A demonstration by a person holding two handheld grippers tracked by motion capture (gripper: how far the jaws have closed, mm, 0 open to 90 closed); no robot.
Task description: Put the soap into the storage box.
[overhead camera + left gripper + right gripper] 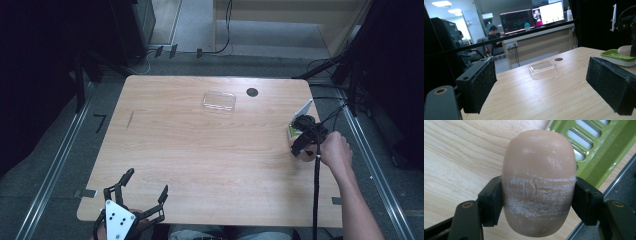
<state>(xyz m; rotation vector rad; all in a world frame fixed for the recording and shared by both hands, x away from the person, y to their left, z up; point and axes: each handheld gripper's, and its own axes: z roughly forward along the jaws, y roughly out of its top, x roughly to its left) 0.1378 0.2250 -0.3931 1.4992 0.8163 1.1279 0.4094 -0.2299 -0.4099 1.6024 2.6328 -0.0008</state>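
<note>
A tan oval soap bar (539, 182), scuffed white across its middle, sits between the two black jaws of my right gripper (537, 203), which is shut on it. Just beyond it lies a green slotted soap dish (599, 150) near the table's right edge. From above, the right gripper (300, 149) hovers beside that dish (292, 131). My left gripper (146, 182) rests at the near left corner, open and holding nothing. From the left gripper view (546, 83), the dish (616, 55) and soap (624, 50) appear at far right.
A clear plastic lid (219, 101) lies at the far middle of the wooden table (200, 150), with a black round grommet (252, 92) to its right. The right gripper's black cable (316, 190) runs back along the forearm. Dark frames and rails flank the table.
</note>
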